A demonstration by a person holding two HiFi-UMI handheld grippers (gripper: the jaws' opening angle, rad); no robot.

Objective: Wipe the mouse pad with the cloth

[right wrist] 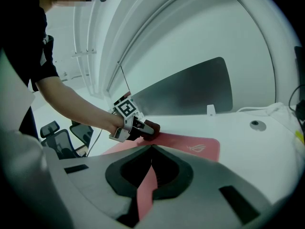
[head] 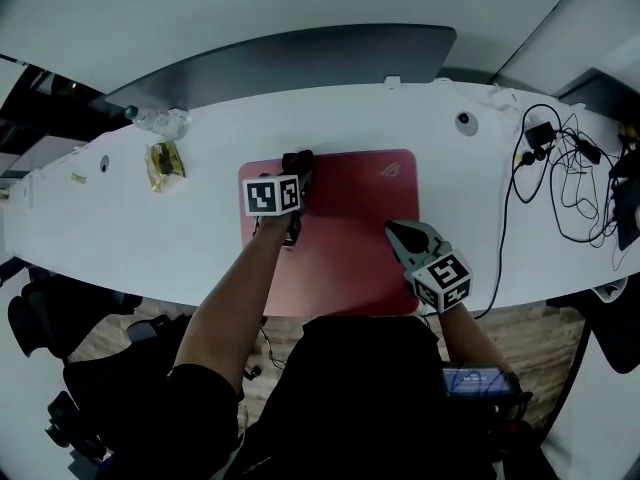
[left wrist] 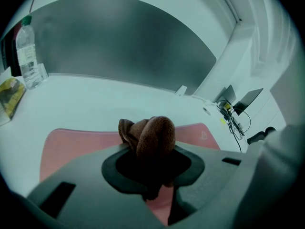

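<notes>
A red mouse pad (head: 345, 253) lies on the white table (head: 120, 228), reaching its front edge. My left gripper (head: 297, 176) is over the pad's far left corner, shut on a bunched brown cloth (head: 298, 158). In the left gripper view the cloth (left wrist: 155, 133) bulges up out of the shut jaws of that gripper (left wrist: 151, 151), with the pad (left wrist: 71, 144) beneath. My right gripper (head: 393, 230) is over the pad's right part, shut with nothing in it. The right gripper view has its jaws (right wrist: 151, 148) meeting above the pad (right wrist: 190, 146), with the left gripper (right wrist: 141, 128) and cloth (right wrist: 152, 127) beyond.
A water bottle (head: 160, 120) and a yellow packet (head: 164, 163) lie at the table's far left. Black cables and a charger (head: 555, 173) spread at the right. A round grommet (head: 464, 122) sits behind the pad. A grey curved panel (head: 300, 58) backs the table.
</notes>
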